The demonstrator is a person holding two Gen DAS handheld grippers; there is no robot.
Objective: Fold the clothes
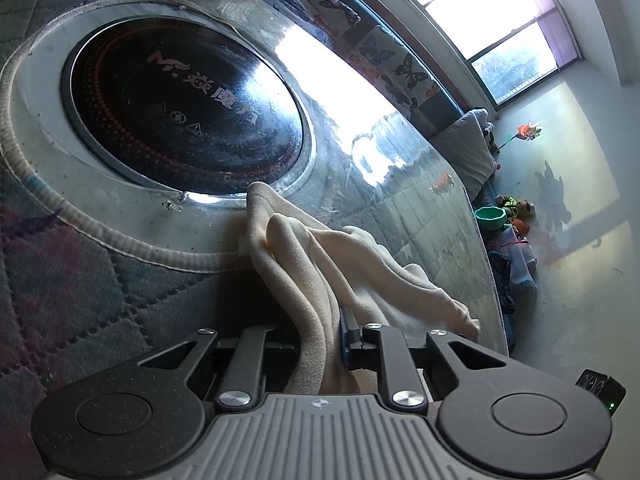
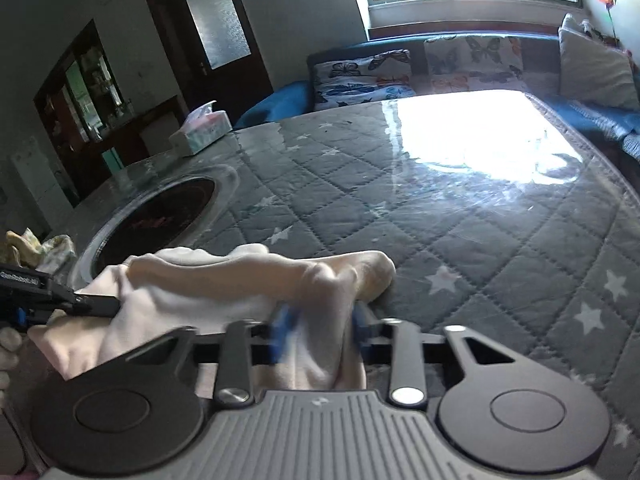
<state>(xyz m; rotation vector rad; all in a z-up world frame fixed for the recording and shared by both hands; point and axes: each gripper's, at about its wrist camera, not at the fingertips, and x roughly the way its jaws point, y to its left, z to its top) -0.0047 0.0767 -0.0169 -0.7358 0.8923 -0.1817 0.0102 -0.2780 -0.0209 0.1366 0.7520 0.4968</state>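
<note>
A cream-white cloth garment [image 1: 320,264] lies bunched on the quilted star-patterned table cover [image 2: 460,216]. My left gripper [image 1: 320,336] is shut on one end of the cloth, which drapes forward over the table edge. My right gripper [image 2: 320,320] is shut on another part of the same cloth [image 2: 248,280], with folds running left from its blue-padded fingers [image 2: 362,320]. The left gripper also shows in the right wrist view [image 2: 108,306], at the left, clamped on the cloth's edge.
A round black induction cooktop [image 1: 180,116] is set into the table, beside the cloth. A tissue box [image 2: 200,132] stands at the far table edge. Butterfly-print cushions [image 2: 360,76] and a sofa line the window wall. More crumpled fabric [image 2: 36,248] lies at the left.
</note>
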